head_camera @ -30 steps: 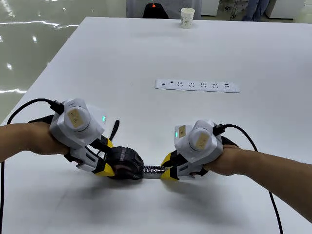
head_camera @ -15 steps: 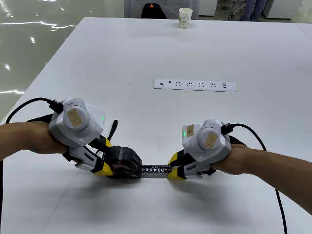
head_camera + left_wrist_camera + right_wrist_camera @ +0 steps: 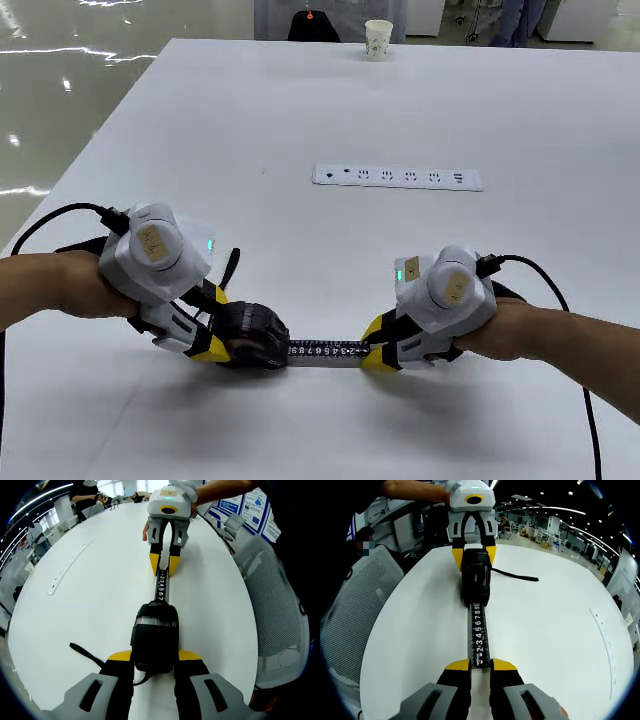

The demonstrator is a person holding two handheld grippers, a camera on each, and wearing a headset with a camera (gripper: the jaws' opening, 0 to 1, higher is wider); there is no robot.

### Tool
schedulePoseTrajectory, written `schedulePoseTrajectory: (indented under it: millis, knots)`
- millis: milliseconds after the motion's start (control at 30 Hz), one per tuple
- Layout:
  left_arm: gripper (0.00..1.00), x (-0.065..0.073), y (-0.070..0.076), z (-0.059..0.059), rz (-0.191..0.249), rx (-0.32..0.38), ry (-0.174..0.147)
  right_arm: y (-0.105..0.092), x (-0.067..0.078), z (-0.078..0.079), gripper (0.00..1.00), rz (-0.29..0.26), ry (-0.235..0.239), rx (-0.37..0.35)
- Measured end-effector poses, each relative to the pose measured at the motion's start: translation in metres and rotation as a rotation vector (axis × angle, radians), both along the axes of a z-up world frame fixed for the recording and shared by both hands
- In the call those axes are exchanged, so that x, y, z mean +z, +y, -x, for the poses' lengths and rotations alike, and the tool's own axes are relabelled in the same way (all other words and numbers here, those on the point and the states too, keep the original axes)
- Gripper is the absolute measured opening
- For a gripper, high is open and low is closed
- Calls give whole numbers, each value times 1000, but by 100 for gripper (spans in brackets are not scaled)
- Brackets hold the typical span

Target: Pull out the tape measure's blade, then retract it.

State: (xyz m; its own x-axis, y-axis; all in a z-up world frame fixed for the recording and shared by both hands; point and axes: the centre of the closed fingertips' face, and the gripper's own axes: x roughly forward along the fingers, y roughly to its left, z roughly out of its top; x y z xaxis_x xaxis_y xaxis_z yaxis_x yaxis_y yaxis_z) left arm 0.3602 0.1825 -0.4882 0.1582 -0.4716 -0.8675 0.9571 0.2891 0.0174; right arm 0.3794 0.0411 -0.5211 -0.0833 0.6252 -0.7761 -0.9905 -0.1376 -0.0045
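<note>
The tape measure (image 3: 252, 335) lies on the white worktop (image 3: 300, 110) near its front edge, between the two claws. The left claw (image 3: 218, 322) is clamped on the black body of the tape measure, with one yellow-tipped jaw on each side. In the left gripper view the body sits squarely between the jaws, its mouth pointing away from the camera. The blade (image 3: 325, 350) runs straight out of the body to the right claw (image 3: 375, 345). It lies low over the worktop; whether it touches the surface cannot be told. The right claw is closed on the free end of the blade, with one yellow tip at each side of it. In the right gripper view the exposed length of blade shows printed numerals up to 9 between the jaw tips and the body. A black strap (image 3: 515, 576) trails from the body across the worktop, on the side away from the person. A black cable (image 3: 60, 212) runs from the rear of the left claw. A power strip (image 3: 397, 177) lies well beyond the claws, near the middle of the worktop. A paper cup (image 3: 378, 38) stands upright near the far edge.
</note>
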Motion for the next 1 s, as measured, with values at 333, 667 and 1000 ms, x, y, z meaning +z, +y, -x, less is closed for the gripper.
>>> schedulePoseTrajectory:
  millis: [333,667,1000]
  knots:
    - [25,0,-1,1,1,3,1,-14,1,-3,9,5,2,-16]
    - [25,4,-3,6,-4,0,1,-25,0,-4,9,17,1,-22]
    - [25,6,-4,8,-6,-3,1,-41,0,-5,9,26,5,-33]
